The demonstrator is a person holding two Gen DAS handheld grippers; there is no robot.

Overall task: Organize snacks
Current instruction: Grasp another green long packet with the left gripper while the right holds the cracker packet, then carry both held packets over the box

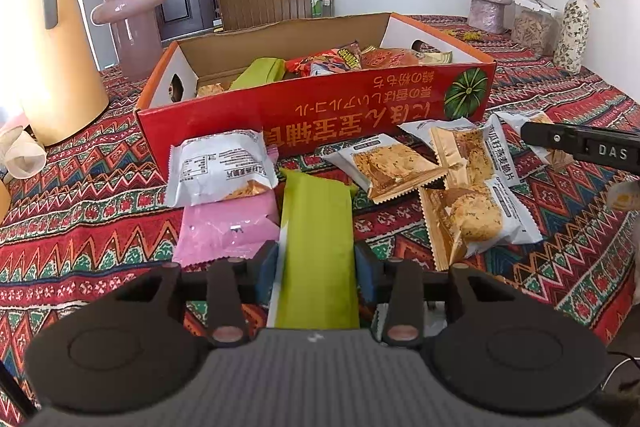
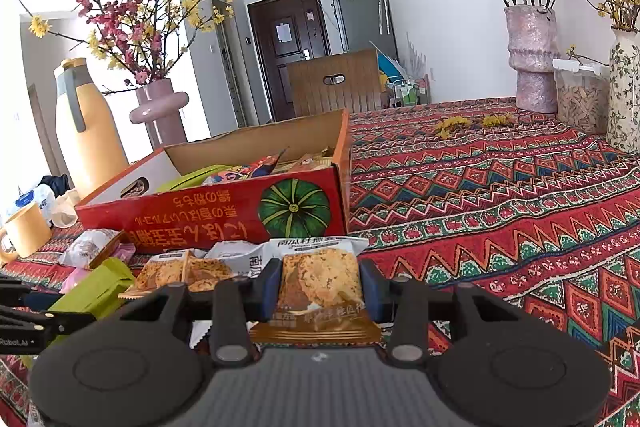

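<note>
My left gripper [image 1: 315,263] is shut on a long green snack packet [image 1: 316,227], held low over the patterned tablecloth in front of the red cardboard box [image 1: 304,107]. My right gripper [image 2: 320,283] is shut on a cracker packet [image 2: 320,283] near the box's right front corner [image 2: 280,207]. The box holds several snacks, among them a green packet [image 1: 260,71] and red packets [image 1: 332,61]. Loose on the cloth lie a white cracker packet [image 1: 220,167], a pink packet [image 1: 228,227] and several gold-and-white cracker packets [image 1: 472,187]. The right gripper's finger [image 1: 580,145] shows at the left view's right edge.
A tan thermos jug [image 1: 52,47] and a pink vase [image 1: 128,19] stand left of the box. A textured pink vase [image 2: 532,59], a floral vase [image 2: 624,91] and a clear container [image 2: 580,99] stand at the back right. A mug [image 2: 24,231] sits at the left. A wooden chair [image 2: 336,83] stands behind the table.
</note>
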